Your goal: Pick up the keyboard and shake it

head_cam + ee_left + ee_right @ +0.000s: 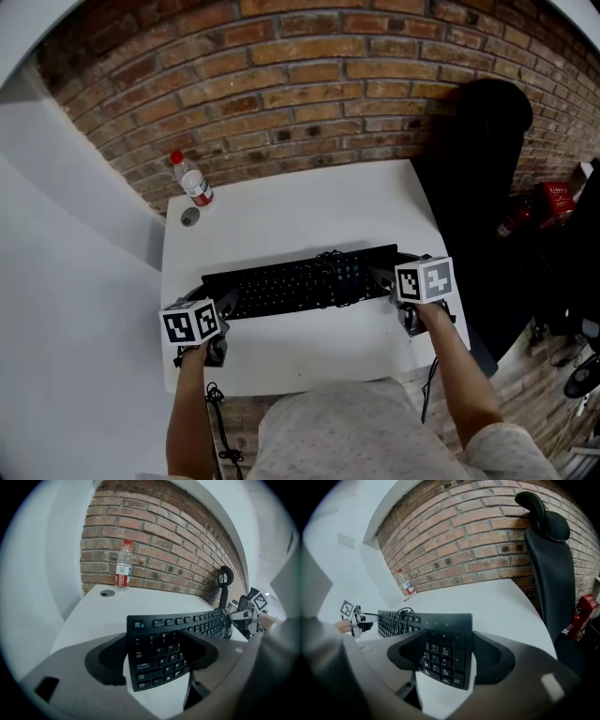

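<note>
The left hand-held gripper (157,656) and the right hand-held gripper (450,656), jaws spread wide, each clamp one end of the keyboard (300,278), mid-frame in the head view, just above the desk (281,211).

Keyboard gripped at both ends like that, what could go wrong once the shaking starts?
The left gripper and right gripper pinch only the ends of the keyboard, so it might slip out and drop onto the table. The loose cable bundled on its keys could fly off or snag a gripper.
</note>
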Action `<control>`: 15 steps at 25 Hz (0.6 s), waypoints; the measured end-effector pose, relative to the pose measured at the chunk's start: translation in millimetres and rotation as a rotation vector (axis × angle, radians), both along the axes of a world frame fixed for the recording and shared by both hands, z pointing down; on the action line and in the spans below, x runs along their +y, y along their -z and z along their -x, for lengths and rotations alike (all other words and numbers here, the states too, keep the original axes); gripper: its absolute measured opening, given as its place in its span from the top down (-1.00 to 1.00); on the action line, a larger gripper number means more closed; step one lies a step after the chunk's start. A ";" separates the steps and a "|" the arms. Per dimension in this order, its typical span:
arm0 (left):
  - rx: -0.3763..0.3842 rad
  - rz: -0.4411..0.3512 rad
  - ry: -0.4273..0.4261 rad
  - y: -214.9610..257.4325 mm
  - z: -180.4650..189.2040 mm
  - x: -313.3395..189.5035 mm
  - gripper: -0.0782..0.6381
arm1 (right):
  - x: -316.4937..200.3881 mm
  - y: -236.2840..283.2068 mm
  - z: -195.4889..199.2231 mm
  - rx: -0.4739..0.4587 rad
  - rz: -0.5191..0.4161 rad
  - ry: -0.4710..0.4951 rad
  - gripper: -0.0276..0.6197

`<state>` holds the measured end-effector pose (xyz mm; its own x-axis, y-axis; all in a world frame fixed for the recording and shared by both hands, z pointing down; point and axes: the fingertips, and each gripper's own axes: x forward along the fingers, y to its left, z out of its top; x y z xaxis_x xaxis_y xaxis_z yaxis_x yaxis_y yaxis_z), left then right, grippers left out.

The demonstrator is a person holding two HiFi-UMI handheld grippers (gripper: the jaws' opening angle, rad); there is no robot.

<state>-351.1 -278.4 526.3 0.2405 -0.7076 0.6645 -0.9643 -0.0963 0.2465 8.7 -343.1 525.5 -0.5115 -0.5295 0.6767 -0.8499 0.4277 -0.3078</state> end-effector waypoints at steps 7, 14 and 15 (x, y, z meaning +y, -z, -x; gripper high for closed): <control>-0.024 -0.083 0.009 17.3 3.1 -7.4 -0.17 | -6.2 19.9 0.9 0.037 -0.101 -0.001 0.00; -0.031 -0.118 0.021 25.1 5.1 -6.4 -0.17 | -4.6 27.5 1.2 0.059 -0.155 0.003 0.04; -0.032 -0.121 0.022 25.7 5.6 -5.3 -0.17 | -3.5 28.0 1.5 0.059 -0.161 0.005 0.05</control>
